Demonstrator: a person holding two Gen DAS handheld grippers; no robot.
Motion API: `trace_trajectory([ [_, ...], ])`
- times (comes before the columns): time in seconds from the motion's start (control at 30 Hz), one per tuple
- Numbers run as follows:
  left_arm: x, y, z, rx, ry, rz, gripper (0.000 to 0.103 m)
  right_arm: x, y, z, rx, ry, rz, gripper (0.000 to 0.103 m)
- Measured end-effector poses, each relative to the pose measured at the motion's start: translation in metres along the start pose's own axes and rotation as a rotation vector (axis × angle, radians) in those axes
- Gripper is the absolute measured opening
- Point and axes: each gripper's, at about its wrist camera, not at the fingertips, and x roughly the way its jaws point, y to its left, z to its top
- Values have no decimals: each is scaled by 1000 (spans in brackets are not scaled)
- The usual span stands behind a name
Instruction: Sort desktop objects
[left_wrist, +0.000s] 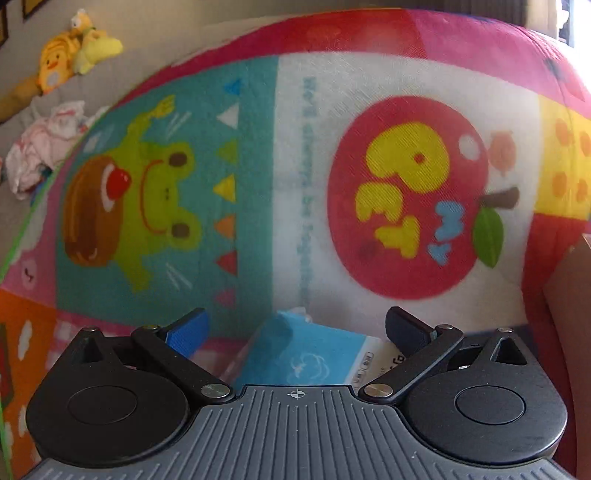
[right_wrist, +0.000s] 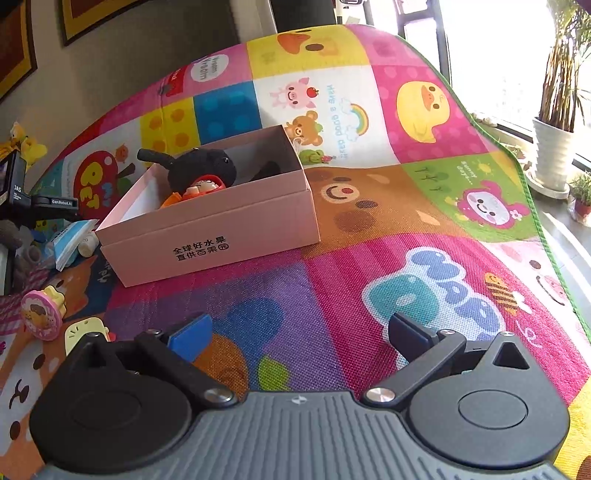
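While we scan the right wrist view from its left edge, we find a round pink toy (right_wrist: 41, 314) at lower left and a blue-and-white packet (right_wrist: 70, 238) above it, both lying well left of the right gripper (right_wrist: 299, 332), whose jaws stand wide apart over bare play mat (right_wrist: 369, 258). Upper centre sits the pink box (right_wrist: 210, 236) holding a black plush (right_wrist: 201, 168). Over in the left wrist view, our left gripper (left_wrist: 295, 328) stands spread, a blue packet (left_wrist: 306, 354) low between its fingers, unpressed.
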Motion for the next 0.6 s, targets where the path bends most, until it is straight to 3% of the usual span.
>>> trace_trajectory([
  [0.17, -36, -7, -55, 128, 117, -157, 103, 0, 0, 1, 4, 1, 0, 103],
  [0.27, -67, -15, -86, 253, 125, -249, 103, 0, -1, 1, 7, 2, -2, 103],
  [0.33, -87, -15, -98, 256, 104, -295, 103, 1, -1, 1, 8, 3, -3, 103],
  [0.43, -109, -11, -109, 178, 79, -370, 103, 1, -1, 1, 11, 4, -4, 103],
  [0.6, -152, -8, -123, 121, -105, -310, 103, 3, 1, 1, -4, 20, 8, 103],
])
